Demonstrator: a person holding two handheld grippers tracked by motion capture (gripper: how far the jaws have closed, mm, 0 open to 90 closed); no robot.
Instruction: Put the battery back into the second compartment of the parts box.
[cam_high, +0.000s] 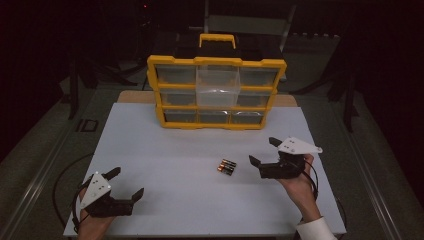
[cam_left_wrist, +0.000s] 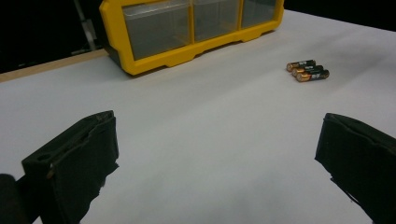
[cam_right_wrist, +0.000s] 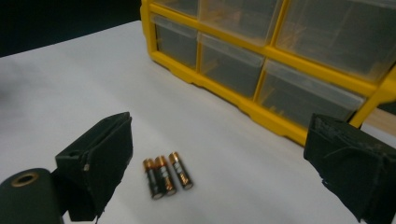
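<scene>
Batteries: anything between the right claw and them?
Nothing visible. The right claw is open beside the three batteries, with bare white table between them. In the right gripper view the batteries lie between its jaws, untouched.

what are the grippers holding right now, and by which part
Nothing. The left gripper and right gripper are both open and empty; the batteries lie untouched on the table.
</scene>
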